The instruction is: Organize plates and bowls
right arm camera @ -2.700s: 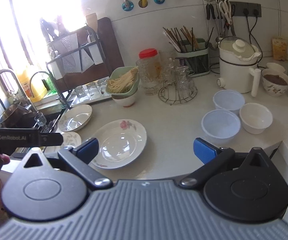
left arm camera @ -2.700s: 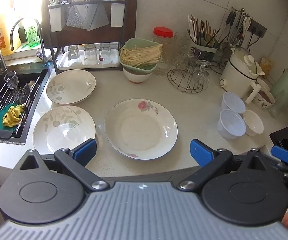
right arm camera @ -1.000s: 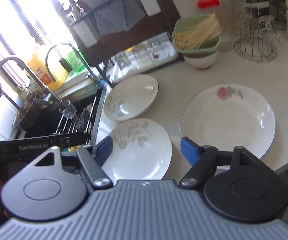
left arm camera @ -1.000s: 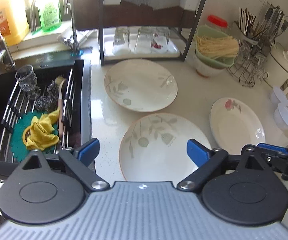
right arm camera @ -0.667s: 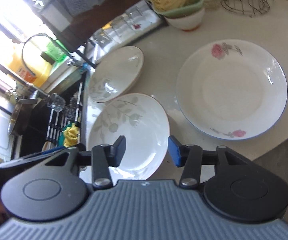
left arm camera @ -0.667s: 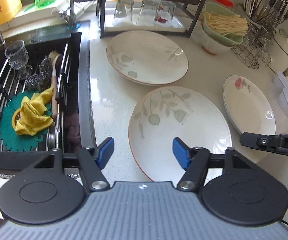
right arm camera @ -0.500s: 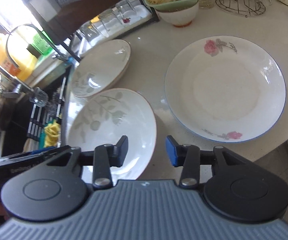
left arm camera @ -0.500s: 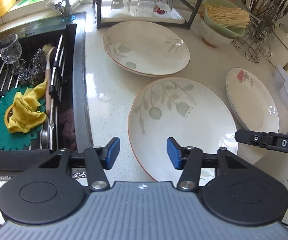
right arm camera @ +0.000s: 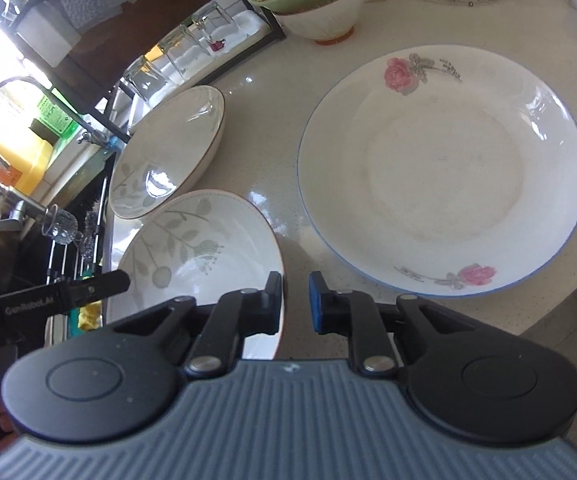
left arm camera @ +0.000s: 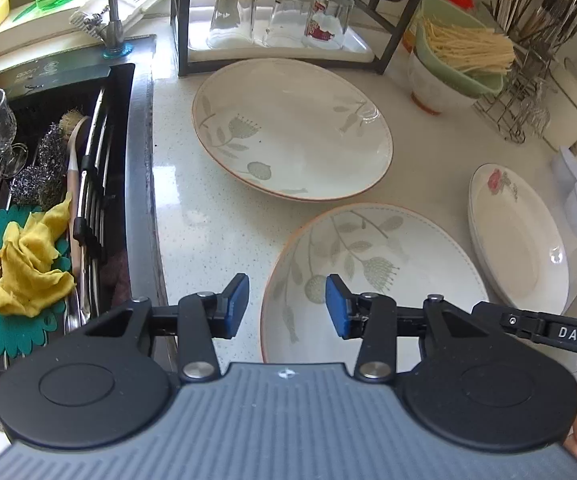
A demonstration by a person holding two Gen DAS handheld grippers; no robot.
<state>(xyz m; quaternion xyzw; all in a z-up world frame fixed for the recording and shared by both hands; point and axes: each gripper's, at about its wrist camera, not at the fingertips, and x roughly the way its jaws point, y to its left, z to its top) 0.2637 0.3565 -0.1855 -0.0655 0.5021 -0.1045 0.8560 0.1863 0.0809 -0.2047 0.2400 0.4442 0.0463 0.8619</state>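
The left claw [left arm camera: 286, 306] hangs over the left rim of the near leaf plate [left arm camera: 372, 276], jaws closing; that rim runs between the blue pads, which do not press on it. The right claw [right arm camera: 295, 304] straddles the same plate's right rim [right arm camera: 204, 256], jaws closing to a narrow gap; I cannot tell whether the pads touch the china.

The plate is glazed white ceramic, round and shallow, with grey-green leaf sprigs and a thin brown rim. A second leaf plate [left arm camera: 292, 128] lies just behind it, rims nearly touching. To the right sits a flatter rose plate [right arm camera: 444, 168] with a blue edge, apart from both.

A second ago both claws stood wide and higher above the table [left arm camera: 208, 216]; since then they have dropped to the near plate and narrowed.

The speckled table ends at the black sink [left arm camera: 128, 92] on the left, leaving a bare strip beside the near plate. Behind the plates stand a rack with upturned glasses [left arm camera: 276, 16] and a green bowl [left arm camera: 456, 60] of noodles stacked in a white one.
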